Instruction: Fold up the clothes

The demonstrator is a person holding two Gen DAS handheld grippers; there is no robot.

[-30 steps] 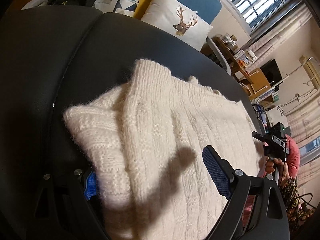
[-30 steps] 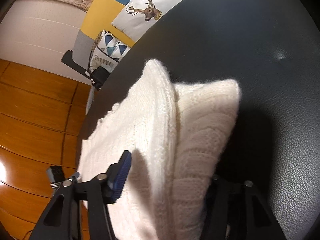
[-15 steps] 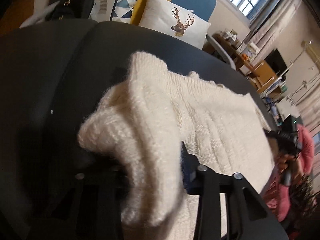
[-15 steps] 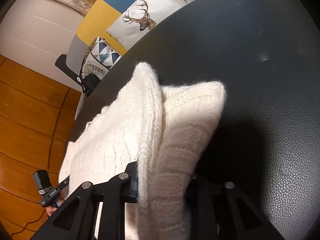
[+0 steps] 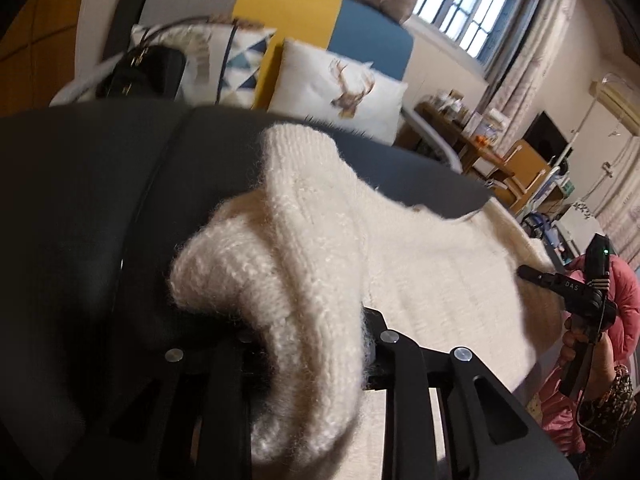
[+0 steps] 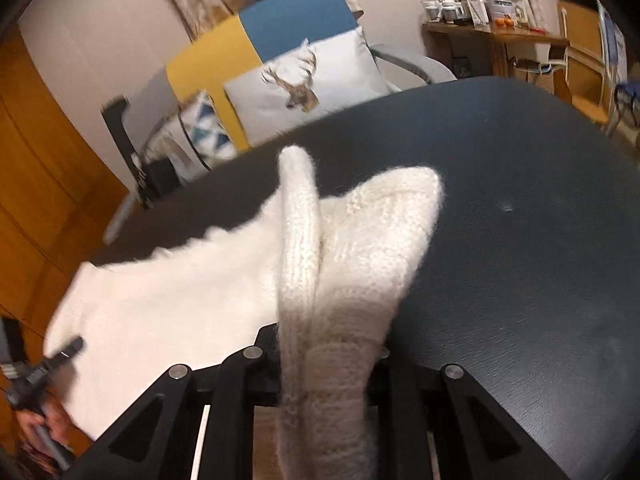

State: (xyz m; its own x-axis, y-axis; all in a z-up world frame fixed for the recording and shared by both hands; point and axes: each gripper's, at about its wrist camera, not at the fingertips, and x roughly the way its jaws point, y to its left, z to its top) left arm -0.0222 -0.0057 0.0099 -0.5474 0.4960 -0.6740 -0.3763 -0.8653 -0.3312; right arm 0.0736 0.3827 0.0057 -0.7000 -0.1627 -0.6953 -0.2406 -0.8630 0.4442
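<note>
Left wrist only: window (image 5: 472, 4)

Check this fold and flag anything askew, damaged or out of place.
Nothing damaged or spilled. The cream sweater is bunched unevenly: both tongs, left and right, pinch thick wads at one end, lifted off the black table, while the rest lies flat.

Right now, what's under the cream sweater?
The dark padded table lies under the sweater, bare around it. Both grippers, left and right, pinch raised edges. Anything beneath the flat part is hidden.
</note>
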